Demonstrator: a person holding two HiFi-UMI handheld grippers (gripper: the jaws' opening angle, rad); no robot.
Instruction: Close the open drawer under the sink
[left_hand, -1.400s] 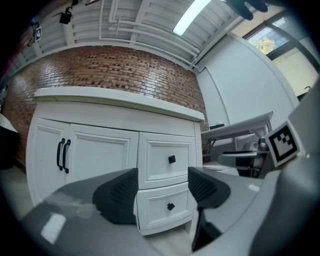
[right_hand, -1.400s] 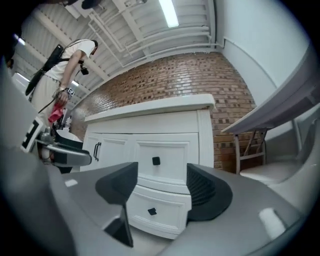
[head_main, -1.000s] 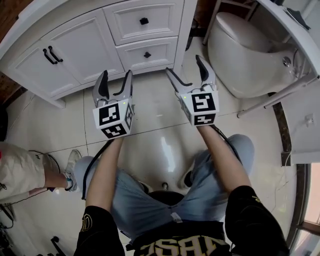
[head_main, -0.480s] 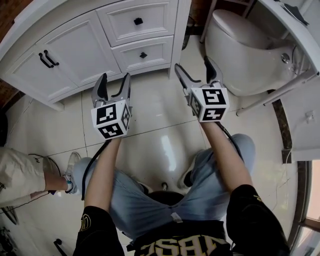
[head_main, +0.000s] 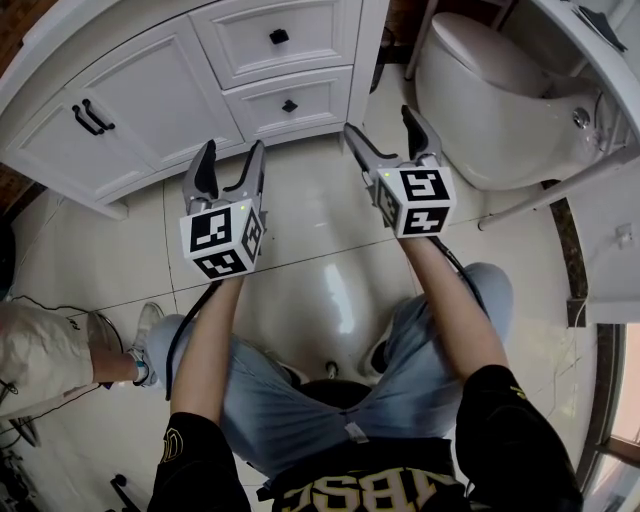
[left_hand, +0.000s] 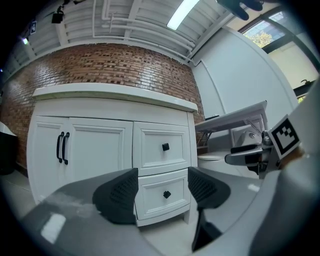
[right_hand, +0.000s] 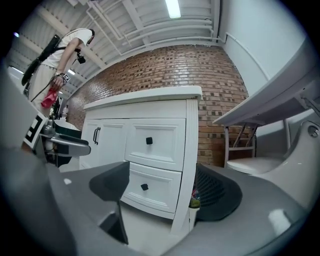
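Observation:
The white vanity stands at the top of the head view with two stacked drawers, each with a black knob. The upper drawer looks flush. The lower drawer seems nearly flush, and I cannot tell if a small gap is left. My left gripper hangs open over the floor tiles, short of the cabinet, with nothing in it. My right gripper is open too, empty, level with the vanity's right corner post.
Double doors with black handles fill the vanity's left part. A white toilet sits at the right, with a white folding table beyond it. A bystander's leg and shoe are at the left. A small colourful item stands by the corner post.
My right gripper has moved forward and a little right, closer to the vanity's corner. The left gripper has barely shifted. Both stay open.

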